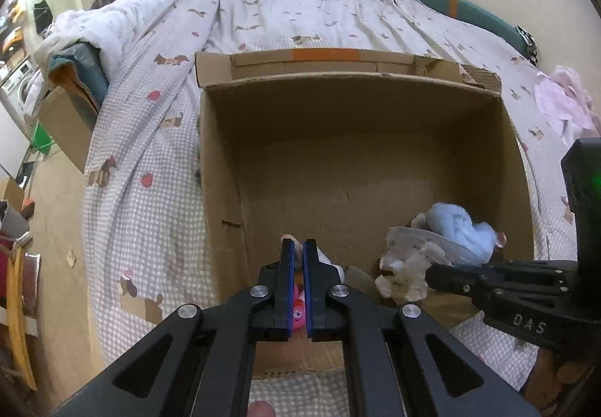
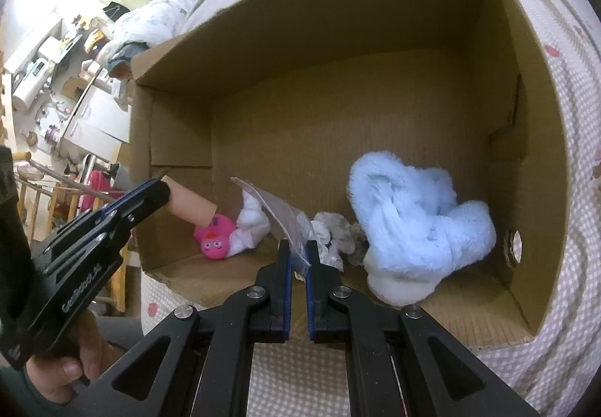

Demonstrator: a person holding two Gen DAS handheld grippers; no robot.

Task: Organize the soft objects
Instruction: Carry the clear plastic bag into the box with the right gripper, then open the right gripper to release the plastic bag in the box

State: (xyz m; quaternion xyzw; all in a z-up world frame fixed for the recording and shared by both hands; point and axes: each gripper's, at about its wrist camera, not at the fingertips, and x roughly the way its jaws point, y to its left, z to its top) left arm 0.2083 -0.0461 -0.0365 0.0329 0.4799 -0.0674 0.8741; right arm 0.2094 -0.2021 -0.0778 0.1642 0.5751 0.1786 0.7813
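The left hand-held gripper (image 2: 159,193) is pinching a tan tube-shaped soft piece (image 2: 193,210) that leads down to a pink plush toy with a face (image 2: 214,242), low in the near left corner of the open brown cardboard box (image 2: 338,52). The right hand-held gripper (image 2: 298,259) is nearly pressed together on a clear plastic bag (image 2: 270,204) at the box's near wall. Beside the bag lie a white soft piece (image 2: 253,219), grey-white crumpled cloth (image 2: 338,233) and a fluffy light-blue plush (image 2: 417,214) toward the near right corner. The box rests on a bed with a checked animal-print cover (image 1: 150,161); pink cloth (image 1: 563,105) lies at the bed's right edge.
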